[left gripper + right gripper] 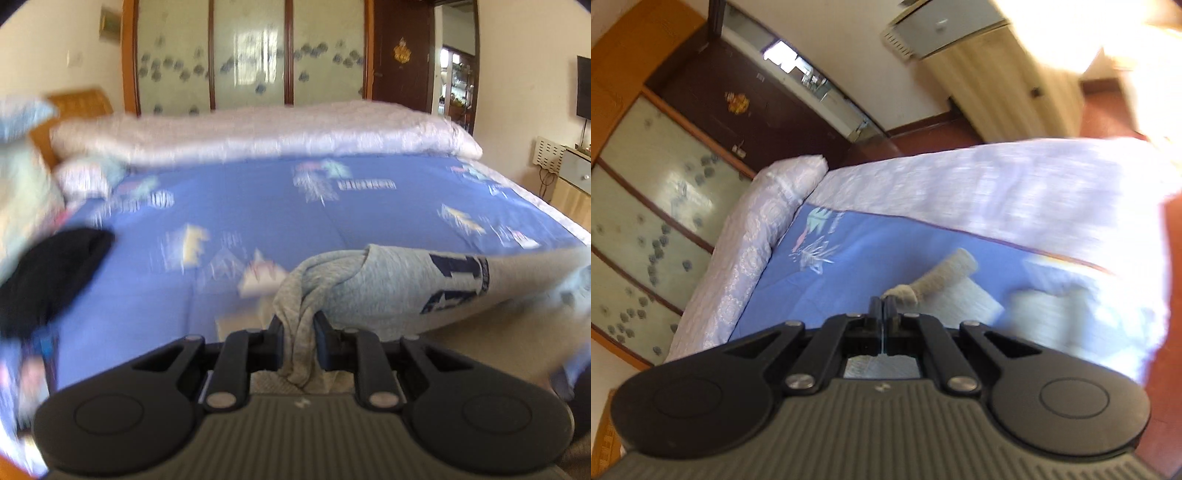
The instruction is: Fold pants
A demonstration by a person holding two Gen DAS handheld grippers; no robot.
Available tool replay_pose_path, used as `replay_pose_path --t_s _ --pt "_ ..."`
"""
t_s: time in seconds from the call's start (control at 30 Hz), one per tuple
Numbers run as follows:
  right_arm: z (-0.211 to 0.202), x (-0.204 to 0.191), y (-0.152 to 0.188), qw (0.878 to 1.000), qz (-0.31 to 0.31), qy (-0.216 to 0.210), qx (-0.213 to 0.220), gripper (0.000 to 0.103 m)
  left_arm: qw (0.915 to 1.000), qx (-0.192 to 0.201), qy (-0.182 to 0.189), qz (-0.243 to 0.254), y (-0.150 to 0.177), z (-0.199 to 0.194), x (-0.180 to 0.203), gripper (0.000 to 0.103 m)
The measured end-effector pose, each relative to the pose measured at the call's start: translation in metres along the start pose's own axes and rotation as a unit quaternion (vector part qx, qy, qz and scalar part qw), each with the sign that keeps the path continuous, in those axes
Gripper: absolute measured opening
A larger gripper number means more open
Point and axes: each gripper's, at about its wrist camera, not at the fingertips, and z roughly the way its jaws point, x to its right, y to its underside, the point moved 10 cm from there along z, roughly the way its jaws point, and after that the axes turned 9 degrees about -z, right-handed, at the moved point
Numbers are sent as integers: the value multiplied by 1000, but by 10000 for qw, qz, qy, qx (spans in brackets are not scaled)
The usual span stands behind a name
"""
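Observation:
Grey sweatpants (391,288) with a dark blue print hang stretched above the blue patterned bed sheet (240,218). My left gripper (298,325) is shut on a bunched end of the grey fabric, which droops between its fingers. In the right wrist view, my right gripper (882,306) is shut on a thin edge of the pants, and a ribbed grey cuff (938,277) juts out just past its tips over the sheet (857,251). The frames are blurred by motion.
A rolled white quilt (258,129) lies along the far side of the bed. A black garment (48,273) lies at the left. Pillows (22,177) sit by the headboard. A wardrobe (251,55), a door and a cabinet (1008,70) stand around the bed.

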Motion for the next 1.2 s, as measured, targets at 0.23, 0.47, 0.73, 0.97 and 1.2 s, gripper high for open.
replay_pose_path --t_s 0.23,0.47,0.73,0.97,1.2 --pt "-9 120 85 9859 1153 1084 -545 10 9972 -746 -63 23 75 -2 0 24" --pt "-41 79 50 9935 530 933 374 18 9926 -207 268 -1162 40 -47 -39 36" --pt "-20 -46 76 9873 -1567 -251 -21 43 9880 84 -4 -1541 -16 0 -67 67" --pt "28 -58 145 9816 -1487 -407 -1124 45 9789 -1109 394 -1671 5 107 -65 100" --pt "39 -60 173 9810 -1508 -13 -1220 49 9929 -715 37 -948 -3 114 -43 15"
